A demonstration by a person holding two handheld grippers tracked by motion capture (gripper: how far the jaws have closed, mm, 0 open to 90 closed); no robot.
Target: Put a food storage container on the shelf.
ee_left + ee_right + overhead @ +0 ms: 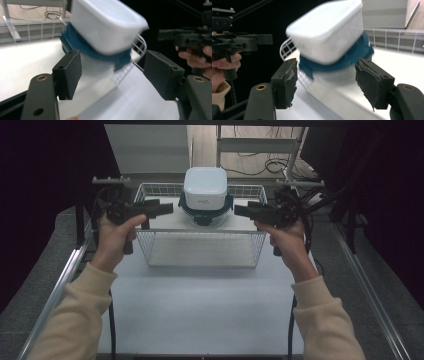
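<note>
While both arms reach in from the near edge of the white bench (200, 310), the left hand-held gripper (167, 209) and the right hand-held gripper (240, 210) point toward each other from either side of a stack standing in a wire basket (200, 245). The stack is a white tub (205, 185) sitting upside down on a clear bowl (204, 218) closed with a dark blue lid (186, 206). It stands at the far end of the basket, close to the back wall of wire, in the middle between the two tools.

Each hand-held gripper is released: its jaws are spread and grip nothing. In the left gripper view the two black pads (71, 72) stand wide apart, with the blurred white tub (105, 25) and blue lid (82, 47) beyond them and the basket's rim (138, 46) curving past; the right hand (197, 56) shows farther off at the edge. In the right gripper view the worn pads (287, 82) are likewise parted, with the tub (329, 32) and lid (352, 57) framed between them but untouched, and the left hand (224, 62) against the dark at the left.

From the high view, both tips sit just beside the lid's level, near the stack without touching it. Cream sleeves (75, 315) cover both forearms.
</note>
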